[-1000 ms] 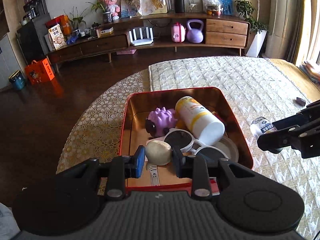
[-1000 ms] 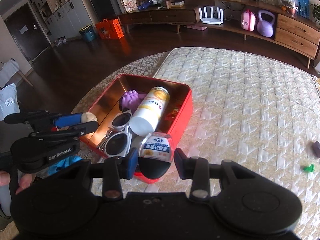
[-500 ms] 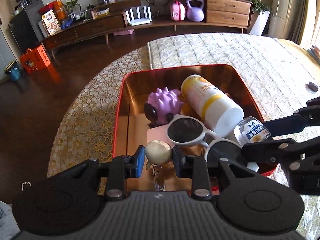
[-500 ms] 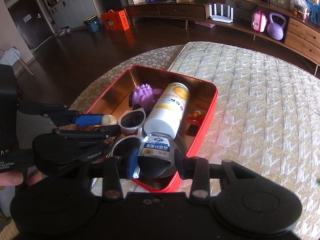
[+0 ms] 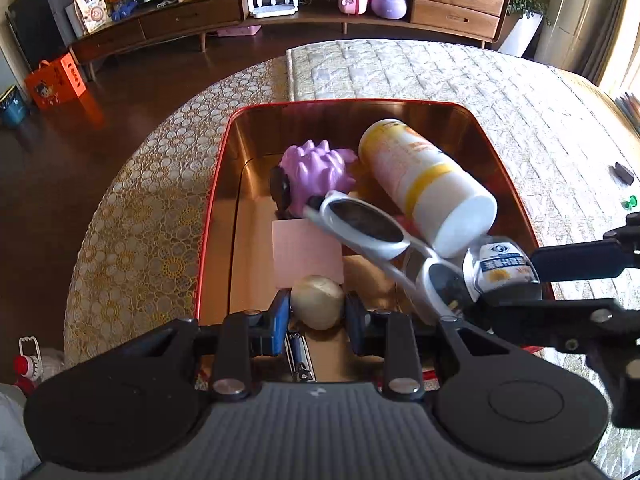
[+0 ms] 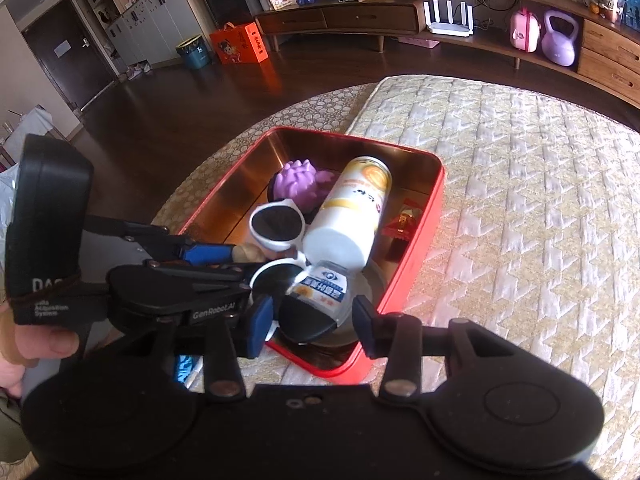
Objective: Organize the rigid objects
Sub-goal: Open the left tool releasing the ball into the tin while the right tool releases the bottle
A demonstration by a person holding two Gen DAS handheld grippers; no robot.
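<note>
A red tin box (image 5: 216, 216) (image 6: 412, 248) stands on the quilted table. In it lie a purple spiky toy (image 5: 314, 174), a yellow-and-white bottle (image 5: 424, 184) (image 6: 352, 208), white sunglasses (image 5: 368, 228) (image 6: 276, 228), a pink card (image 5: 304, 252) and a small red item (image 6: 402, 222). My left gripper (image 5: 317, 312) is shut on a beige ball (image 5: 317, 307) low over the box's near end. My right gripper (image 6: 314, 320) has its jaws spread around a small clear bottle with a black cap (image 6: 316, 300) (image 5: 502, 268) in the box's near right corner.
A metal clip (image 5: 300, 354) lies in the box under the ball. A small black piece (image 5: 623, 172) and a green pin (image 5: 631, 202) lie on the table to the right. Beyond the table edge are dark floor, a low wooden shelf unit (image 6: 360, 20) and an orange box (image 6: 238, 44).
Both grippers have moved down and forward over the box. The right gripper's jaws have spread wider around the small bottle, which now sits lower in the box corner.
</note>
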